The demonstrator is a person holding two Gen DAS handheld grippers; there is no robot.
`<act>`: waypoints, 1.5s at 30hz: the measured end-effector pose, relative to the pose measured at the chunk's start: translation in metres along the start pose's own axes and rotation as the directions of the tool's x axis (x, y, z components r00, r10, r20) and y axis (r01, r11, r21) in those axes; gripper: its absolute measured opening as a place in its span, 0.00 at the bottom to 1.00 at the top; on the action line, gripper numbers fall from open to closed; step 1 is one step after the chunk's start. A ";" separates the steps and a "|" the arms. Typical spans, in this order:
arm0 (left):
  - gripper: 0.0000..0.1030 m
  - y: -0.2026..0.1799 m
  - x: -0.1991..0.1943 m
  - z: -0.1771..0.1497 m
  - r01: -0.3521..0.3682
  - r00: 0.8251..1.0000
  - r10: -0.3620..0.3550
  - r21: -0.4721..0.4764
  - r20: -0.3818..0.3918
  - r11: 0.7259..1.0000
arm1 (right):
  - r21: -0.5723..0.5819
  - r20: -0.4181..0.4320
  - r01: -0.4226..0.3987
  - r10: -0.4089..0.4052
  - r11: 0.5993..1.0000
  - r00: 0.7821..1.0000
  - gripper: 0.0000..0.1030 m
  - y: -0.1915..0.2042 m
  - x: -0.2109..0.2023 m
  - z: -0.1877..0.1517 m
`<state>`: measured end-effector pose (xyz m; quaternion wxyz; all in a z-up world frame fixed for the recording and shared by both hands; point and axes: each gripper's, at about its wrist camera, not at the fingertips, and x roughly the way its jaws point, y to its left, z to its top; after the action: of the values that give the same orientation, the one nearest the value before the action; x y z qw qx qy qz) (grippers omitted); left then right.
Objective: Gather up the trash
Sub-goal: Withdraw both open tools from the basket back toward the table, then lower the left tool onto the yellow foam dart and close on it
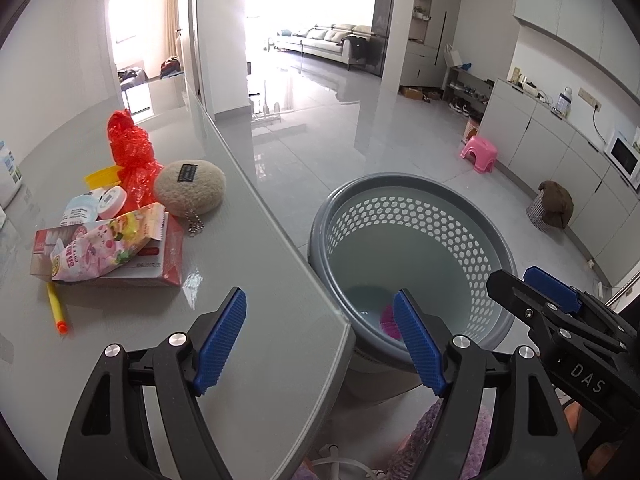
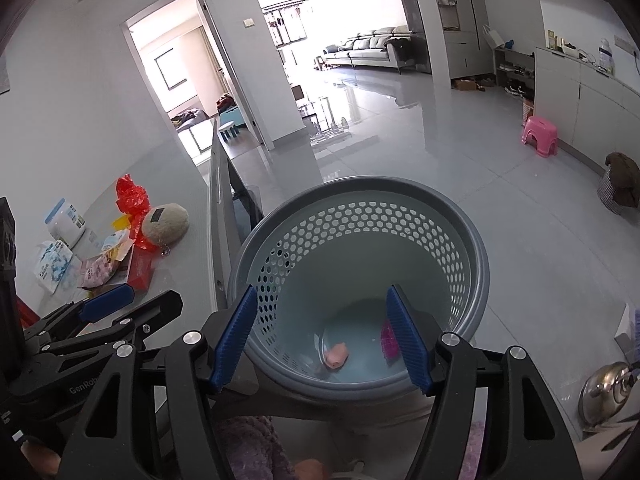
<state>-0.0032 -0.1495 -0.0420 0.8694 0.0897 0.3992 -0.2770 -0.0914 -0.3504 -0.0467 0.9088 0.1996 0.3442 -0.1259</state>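
A grey perforated basket [image 1: 416,208] [image 2: 360,216] stands on the floor beside the table's near corner. Inside it lie a pink crumpled piece [image 2: 336,354] and a magenta piece [image 2: 389,338] [image 1: 387,315]. My right gripper [image 2: 322,336] is open and empty, above the basket's near rim. My left gripper [image 1: 320,340] is open and empty over the table's corner [image 1: 320,320]. On the table lie a red plastic bag [image 1: 130,152], a pink snack wrapper [image 1: 104,248] on a red-and-white box [image 1: 160,268], small white tubs [image 1: 96,204] and a yellow pen [image 1: 58,308].
A beige plush pouch with a chain [image 1: 190,192] sits next to the red bag. A white-and-blue container [image 2: 66,222] and a tissue pack [image 2: 54,266] stand further left. A pink stool [image 1: 478,154], a covered hamper [image 1: 550,206] and cabinets line the right. A steel kettle [image 2: 608,392] is near right.
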 end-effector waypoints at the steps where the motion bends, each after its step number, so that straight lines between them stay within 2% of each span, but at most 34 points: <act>1: 0.72 0.002 -0.001 0.000 -0.003 1.000 0.003 -0.002 0.003 1.000 | -0.004 0.000 -0.003 0.003 1.000 1.000 0.62 0.003 0.000 -0.001; 18: 0.73 0.039 -0.023 -0.013 -0.036 0.999 0.039 -0.072 0.036 0.997 | -0.092 0.002 -0.040 0.040 0.995 0.999 0.64 0.048 -0.001 -0.007; 27: 0.73 0.069 -0.038 -0.024 -0.095 0.994 0.100 -0.106 0.040 0.990 | -0.132 -0.031 -0.105 0.102 0.986 0.994 0.64 0.078 0.012 -0.012; 36: 0.73 0.111 -0.053 -0.037 -0.165 0.984 0.176 -0.212 0.034 0.963 | -0.194 -0.084 -0.174 0.160 0.966 0.984 0.64 0.108 0.029 -0.014; 45: 0.74 0.153 -0.062 -0.052 -0.240 0.967 0.253 -0.300 0.005 0.923 | -0.240 -0.135 -0.250 0.223 0.938 0.965 0.64 0.143 0.053 -0.011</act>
<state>0.0154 0.0229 -0.0400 0.9094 0.0014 0.4026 -0.1041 -0.0068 -0.2234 -0.0508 0.9158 0.1273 0.3788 0.0406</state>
